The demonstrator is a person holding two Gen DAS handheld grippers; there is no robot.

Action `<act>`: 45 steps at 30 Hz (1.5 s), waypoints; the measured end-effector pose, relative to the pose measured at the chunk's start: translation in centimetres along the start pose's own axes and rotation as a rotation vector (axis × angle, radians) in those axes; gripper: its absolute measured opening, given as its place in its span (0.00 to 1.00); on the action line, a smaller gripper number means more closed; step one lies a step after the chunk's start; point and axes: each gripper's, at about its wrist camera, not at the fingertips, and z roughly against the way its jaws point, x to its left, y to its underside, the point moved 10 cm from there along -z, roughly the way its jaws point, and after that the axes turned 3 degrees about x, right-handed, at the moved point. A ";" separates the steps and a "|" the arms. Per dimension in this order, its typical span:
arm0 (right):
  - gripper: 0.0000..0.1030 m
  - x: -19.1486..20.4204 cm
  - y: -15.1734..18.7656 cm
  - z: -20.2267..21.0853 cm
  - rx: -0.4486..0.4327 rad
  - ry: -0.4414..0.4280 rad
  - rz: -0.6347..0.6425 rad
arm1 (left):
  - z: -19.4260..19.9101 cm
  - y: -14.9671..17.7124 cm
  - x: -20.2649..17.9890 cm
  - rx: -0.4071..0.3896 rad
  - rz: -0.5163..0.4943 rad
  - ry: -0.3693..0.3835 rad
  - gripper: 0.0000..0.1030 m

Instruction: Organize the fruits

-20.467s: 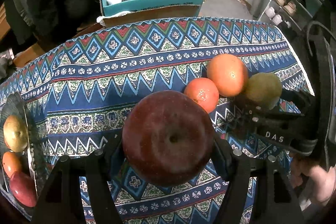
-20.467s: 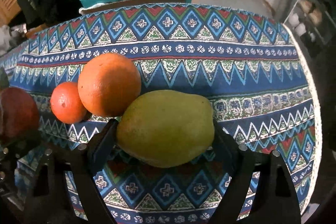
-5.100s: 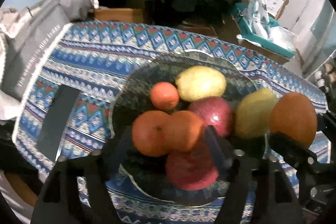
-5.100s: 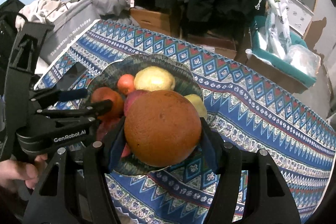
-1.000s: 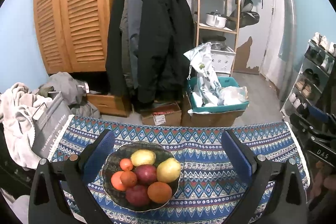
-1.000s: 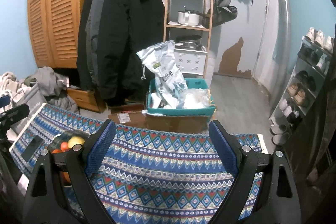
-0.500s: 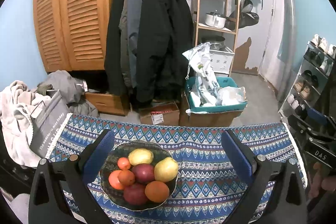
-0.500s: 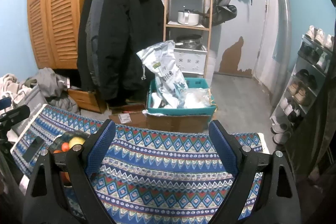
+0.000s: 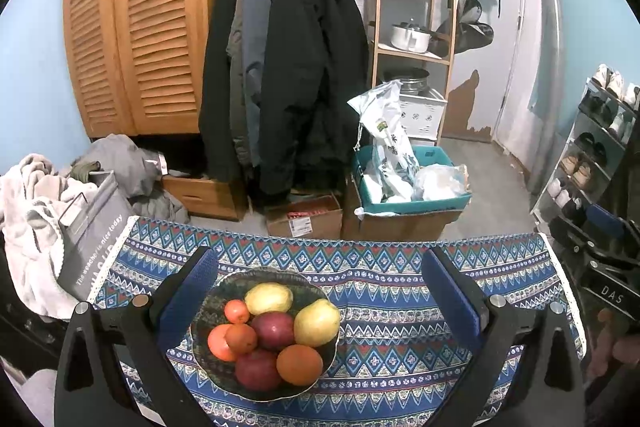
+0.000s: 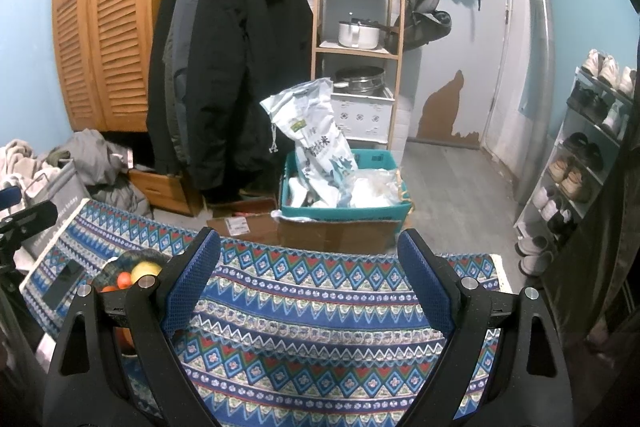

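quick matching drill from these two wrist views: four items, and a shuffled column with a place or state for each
1. fruit bowl
2. white sack
3. phone
4. left gripper

a. open, nothing between its jaws
b. lying flat on the tablecloth to the left of the bowl
c. holding all the fruit, on the tablecloth
d. standing in a teal bin on the floor

Pairs: 1-c, 2-d, 3-b, 4-a

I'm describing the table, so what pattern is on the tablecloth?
The tablecloth has blue bands of zigzags and diamonds in red, green and white; clearest in the right wrist view.
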 end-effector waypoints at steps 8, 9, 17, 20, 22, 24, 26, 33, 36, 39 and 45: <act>0.86 -0.1 0.0 0.1 -0.001 0.005 0.001 | 0.0 -0.1 0.1 0.002 0.000 0.000 0.99; 0.86 -0.2 0.0 0.1 0.000 0.003 0.002 | 0.0 0.0 0.0 0.003 0.000 -0.001 0.99; 0.86 -0.2 -0.1 0.1 -0.001 -0.001 0.000 | 0.0 -0.1 0.0 0.005 -0.002 0.000 0.99; 0.86 -0.1 -0.1 0.1 0.000 -0.001 0.004 | 0.0 -0.1 0.0 0.006 -0.003 -0.003 0.99; 0.86 -0.1 -0.1 0.1 0.001 -0.002 0.002 | 0.0 -0.1 0.0 0.007 -0.002 -0.001 0.99; 0.86 -0.1 -0.1 0.2 0.001 -0.002 0.001 | 0.0 -0.1 0.0 0.007 -0.001 0.001 0.99; 0.86 -0.1 -0.1 0.1 0.000 -0.001 0.003 | 0.0 -0.1 0.0 0.007 -0.002 -0.001 0.99; 0.86 -0.1 -0.1 0.1 0.000 -0.002 0.003 | 0.1 -0.3 0.0 -0.002 -0.005 -0.012 0.99; 0.86 -0.1 -0.1 0.1 0.001 -0.002 0.003 | 0.1 -0.3 0.0 -0.001 -0.004 -0.015 0.99; 0.86 -0.1 -0.1 0.1 0.002 -0.002 0.003 | 0.1 -0.3 0.0 -0.001 -0.001 -0.024 0.99; 0.86 -0.1 0.1 0.1 0.003 -0.001 0.005 | -0.1 -0.1 0.3 0.005 0.007 -0.043 0.99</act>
